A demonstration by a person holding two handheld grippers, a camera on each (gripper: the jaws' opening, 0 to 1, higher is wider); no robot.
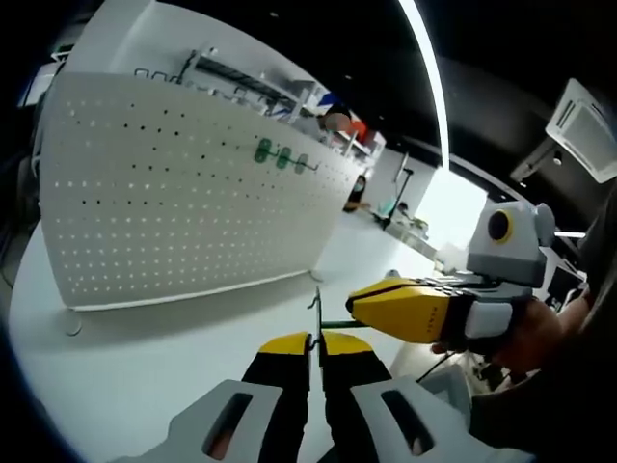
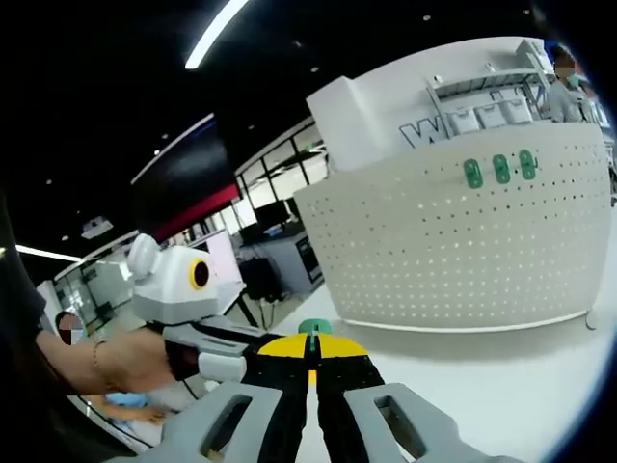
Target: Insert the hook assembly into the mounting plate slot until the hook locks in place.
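White and perforated, the mounting plate stands upright on the pale surface, curving across the left gripper view, with three green hooks already seated in a short row near its upper edge. In the right gripper view the same mounting plate rises on the right side, the three green hooks again near its top, and the surface spreads out below it.

In the left gripper view, the left hand-held gripper has its yellow-tipped black jaws pressed together around a thin metal hook assembly, whose wire stem stands up just past the jaw tips with a small bend at its end. It is held in the air in front of the plate, well apart from it. The right hand-held gripper reaches in from the right of that view, its yellow jaws meeting on a slim green part of the hook assembly just beside the left jaw tips; a person's hand grips its body.

In the right gripper view, the right hand-held gripper shows its jaws closed together, with a small green piece of the hook assembly peeking out at the tips. The left hand-held gripper comes in from the left, held by a person's hand, and its tips touch the right ones.
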